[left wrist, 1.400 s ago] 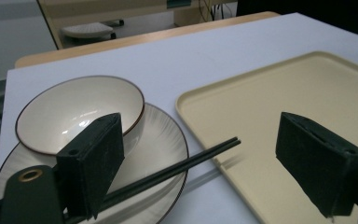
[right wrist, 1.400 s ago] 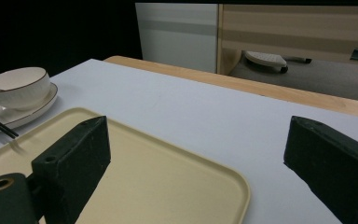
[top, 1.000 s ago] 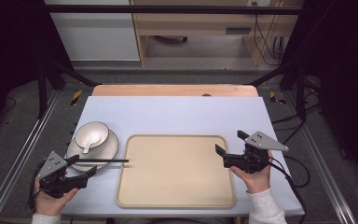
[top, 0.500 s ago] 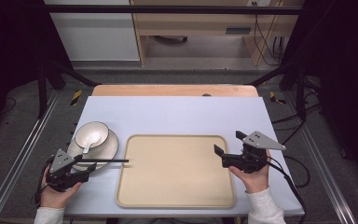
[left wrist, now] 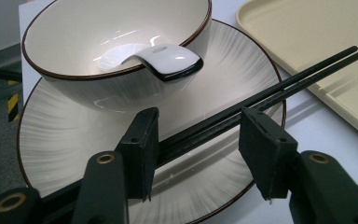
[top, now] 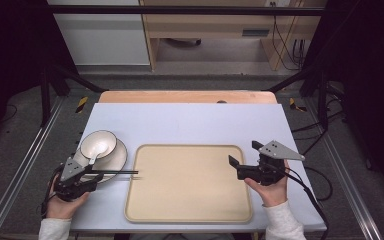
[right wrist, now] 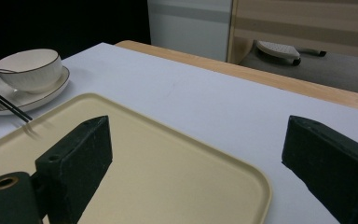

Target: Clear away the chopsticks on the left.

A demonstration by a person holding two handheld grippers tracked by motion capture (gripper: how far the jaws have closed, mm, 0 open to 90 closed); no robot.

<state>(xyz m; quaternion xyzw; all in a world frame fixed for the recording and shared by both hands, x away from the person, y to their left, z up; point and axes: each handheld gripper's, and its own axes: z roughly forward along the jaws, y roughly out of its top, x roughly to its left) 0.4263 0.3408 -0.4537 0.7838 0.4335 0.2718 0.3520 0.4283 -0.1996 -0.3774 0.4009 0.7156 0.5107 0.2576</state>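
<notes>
Your left hand-held gripper (left wrist: pixel 198 140) straddles the black chopsticks (left wrist: pixel 279 84) on the plate (left wrist: pixel 65 154), jaws open, not pinching them. The bowl (left wrist: pixel 116 42) sits just beyond it. Your right hand-held gripper (right wrist: pixel 196 168) hovers wide open and empty over the tray (right wrist: pixel 168 172).

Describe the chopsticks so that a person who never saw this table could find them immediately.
Start at the large beige tray in the middle of the table, then look to its left edge, where a white bowl sits on a plate. The chopsticks lie across the near rim of that plate, tips reaching over the tray's edge. They are the only thin, black, straight pair there; the spoon in the bowl is white.
</notes>
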